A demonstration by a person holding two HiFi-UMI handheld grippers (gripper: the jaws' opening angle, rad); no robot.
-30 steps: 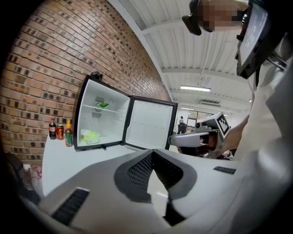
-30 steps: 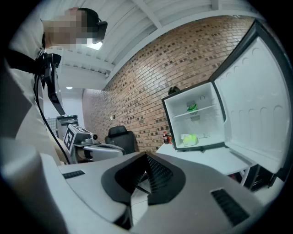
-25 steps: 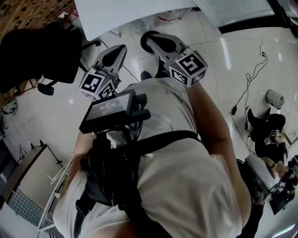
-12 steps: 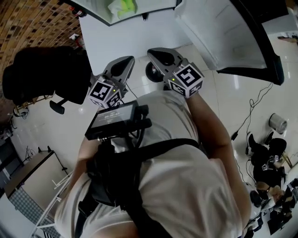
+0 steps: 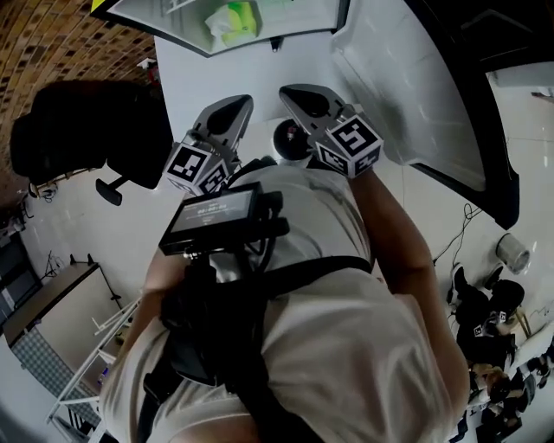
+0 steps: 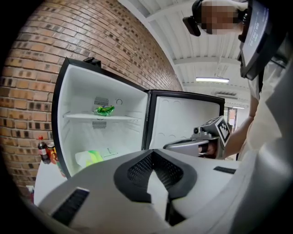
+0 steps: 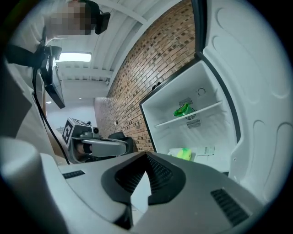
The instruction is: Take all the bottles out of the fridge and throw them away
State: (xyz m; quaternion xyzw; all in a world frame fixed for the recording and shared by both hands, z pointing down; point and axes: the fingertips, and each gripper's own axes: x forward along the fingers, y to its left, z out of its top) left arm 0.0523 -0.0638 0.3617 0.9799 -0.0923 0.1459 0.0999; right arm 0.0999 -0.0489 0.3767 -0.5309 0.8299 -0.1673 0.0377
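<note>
Inside fridge (image 6: 82,91), on upper shelf (image 6: 123,117): green bottle (image 6: 104,110), apparently crumpled, so light, soft plastic; grip mid-body. Left hand-held gripper (image 6: 158,187) and right hand-held gripper (image 7: 137,192) closed, empty, outside fridge.

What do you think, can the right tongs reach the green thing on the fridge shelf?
Probably yes: the fridge door stands open and nothing blocks the right tongs from the green thing, though they are shut.

Left gripper (image 5: 232,105) and right gripper (image 5: 299,93), nearer the open fridge (image 5: 294,16)
</note>
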